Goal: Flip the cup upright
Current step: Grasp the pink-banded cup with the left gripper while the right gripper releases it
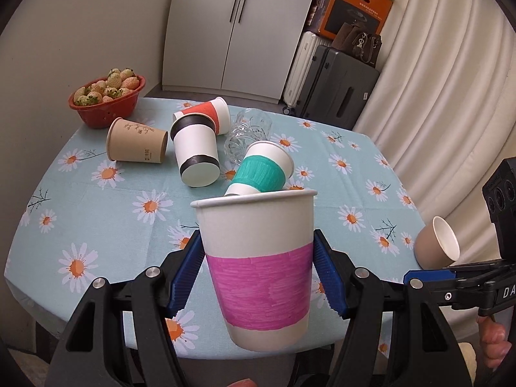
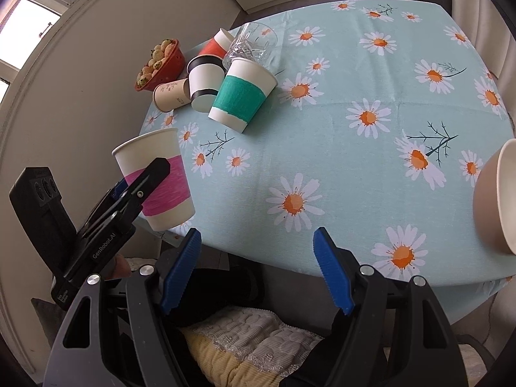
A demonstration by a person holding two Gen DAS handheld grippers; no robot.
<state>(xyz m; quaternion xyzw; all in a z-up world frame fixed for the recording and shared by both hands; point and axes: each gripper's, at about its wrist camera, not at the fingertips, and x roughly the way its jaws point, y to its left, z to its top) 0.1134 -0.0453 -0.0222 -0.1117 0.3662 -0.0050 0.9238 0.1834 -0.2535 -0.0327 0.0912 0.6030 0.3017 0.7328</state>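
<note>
My left gripper (image 1: pixel 258 267) is shut on a white paper cup with a pink band (image 1: pixel 259 277). It holds the cup upright, mouth up, at the near table edge; the cup also shows in the right wrist view (image 2: pixel 161 180). My right gripper (image 2: pixel 256 267) is open and empty, just off the near table edge. Other cups lie on their sides: a green-banded cup (image 1: pixel 262 171) (image 2: pixel 242 93), a black-banded cup (image 1: pixel 195 151), a red-banded cup (image 1: pixel 209 114), a brown cup (image 1: pixel 137 142) and a tan cup (image 1: pixel 437 246) (image 2: pixel 496 193).
A clear glass (image 1: pixel 248 135) lies on its side among the cups. A red bowl of strawberries (image 1: pixel 106 98) stands at the far left. The round table has a daisy cloth (image 1: pixel 322 167). Suitcases and boxes stand behind it. A cushioned chair (image 2: pixel 251 338) is below.
</note>
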